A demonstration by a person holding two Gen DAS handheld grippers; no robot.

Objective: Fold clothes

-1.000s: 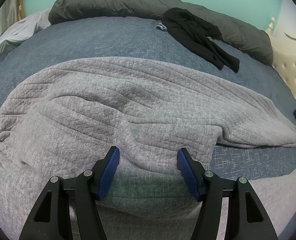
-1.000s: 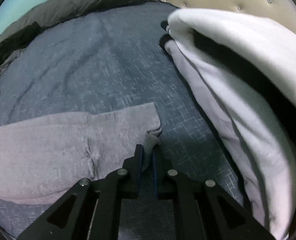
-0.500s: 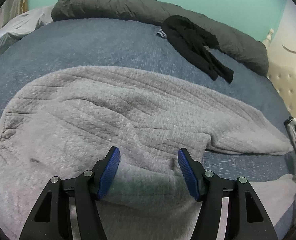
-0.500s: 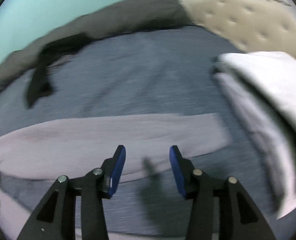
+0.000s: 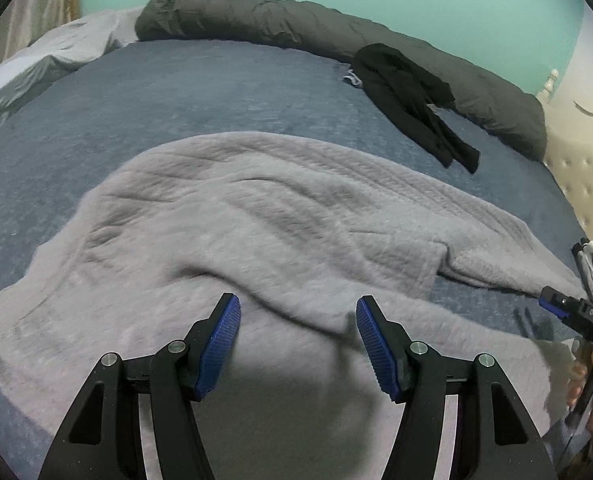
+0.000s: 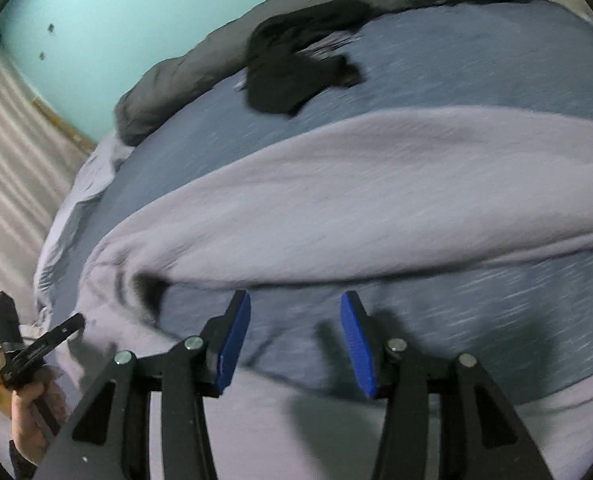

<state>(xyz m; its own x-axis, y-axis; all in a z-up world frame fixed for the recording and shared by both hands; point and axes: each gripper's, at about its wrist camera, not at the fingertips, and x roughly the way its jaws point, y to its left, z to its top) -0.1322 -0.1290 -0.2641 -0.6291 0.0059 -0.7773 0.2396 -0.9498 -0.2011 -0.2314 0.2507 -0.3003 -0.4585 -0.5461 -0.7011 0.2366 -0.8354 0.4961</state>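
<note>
Folding barely begun: our grey trousers (image 5: pixel 296 216) sprawl across the blue bed (image 5: pixel 216 88), one leg running to three o'clock, nothing doubled over yet. Our left tool (image 5: pixel 298 328) hangs with pads apart above the waist, gripping nothing; our right tool (image 6: pixel 294 332) stands apart too, empty. Black garment (image 5: pixel 408 96) waits untouched at one o'clock

Grey ribbed knit garment (image 5: pixel 280 216), matt heathered blue bedcover (image 5: pixel 200 92)
</note>
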